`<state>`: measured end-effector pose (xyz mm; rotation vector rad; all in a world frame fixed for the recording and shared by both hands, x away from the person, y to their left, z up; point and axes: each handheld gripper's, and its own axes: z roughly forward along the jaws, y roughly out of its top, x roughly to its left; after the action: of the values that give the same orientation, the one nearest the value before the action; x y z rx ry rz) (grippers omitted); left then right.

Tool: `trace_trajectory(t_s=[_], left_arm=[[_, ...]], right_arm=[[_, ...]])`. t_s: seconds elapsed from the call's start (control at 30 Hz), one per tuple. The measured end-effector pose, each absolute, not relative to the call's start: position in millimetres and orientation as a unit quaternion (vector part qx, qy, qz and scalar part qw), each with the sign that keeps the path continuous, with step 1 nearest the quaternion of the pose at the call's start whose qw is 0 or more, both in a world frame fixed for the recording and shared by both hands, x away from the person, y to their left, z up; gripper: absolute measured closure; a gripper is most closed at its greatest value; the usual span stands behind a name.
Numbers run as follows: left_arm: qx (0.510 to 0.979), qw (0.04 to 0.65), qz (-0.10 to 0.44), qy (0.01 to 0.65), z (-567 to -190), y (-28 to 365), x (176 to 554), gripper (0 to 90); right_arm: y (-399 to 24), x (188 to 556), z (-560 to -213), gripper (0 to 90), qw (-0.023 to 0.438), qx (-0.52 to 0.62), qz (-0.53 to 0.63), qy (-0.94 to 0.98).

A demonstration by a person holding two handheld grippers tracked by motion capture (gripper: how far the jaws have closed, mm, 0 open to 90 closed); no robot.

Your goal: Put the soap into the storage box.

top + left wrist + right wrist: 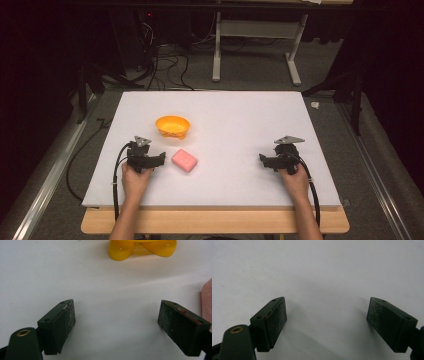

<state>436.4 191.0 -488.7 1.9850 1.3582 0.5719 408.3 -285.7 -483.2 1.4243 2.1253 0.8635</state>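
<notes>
Nothing grasped yet: left gripper wide open and empty just beside pink rectangular soap-like block at mid-left of white tabletop, orange plastic bowl just behind, right gripper likewise spread, empty, near right edge; pickup apparently still ahead.

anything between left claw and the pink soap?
Nothing: bare white board between the left claw and the pink soap, seen in the high view.
</notes>
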Motion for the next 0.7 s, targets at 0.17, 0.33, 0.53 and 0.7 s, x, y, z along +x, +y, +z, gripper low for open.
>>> trace_trajectory(t_s=[0.17, 0.33, 0.53, 0.7], left_arm=[[0.758, 0.329, 0.218, 0.519, -488.7, 191.0, 436.4, 15.0], [0.758, 0.329, 0.217, 0.519, -488.6, 191.3, 436.6, 15.0], [0.759, 0.328, 0.215, 0.520, -488.3, 191.5, 437.0, 15.0], [0.759, 0.329, 0.214, 0.520, -488.2, 191.6, 437.1, 15.0]], right_arm=[[-285.6, 408.2, -483.3, 16.6, 0.219, 0.515, 0.313, 0.767], [-285.6, 408.2, -483.3, 16.6, 0.219, 0.515, 0.313, 0.767], [-285.6, 408.2, -483.3, 16.6, 0.219, 0.515, 0.313, 0.767], [-285.7, 408.2, -483.2, 16.6, 0.219, 0.515, 0.312, 0.768]])
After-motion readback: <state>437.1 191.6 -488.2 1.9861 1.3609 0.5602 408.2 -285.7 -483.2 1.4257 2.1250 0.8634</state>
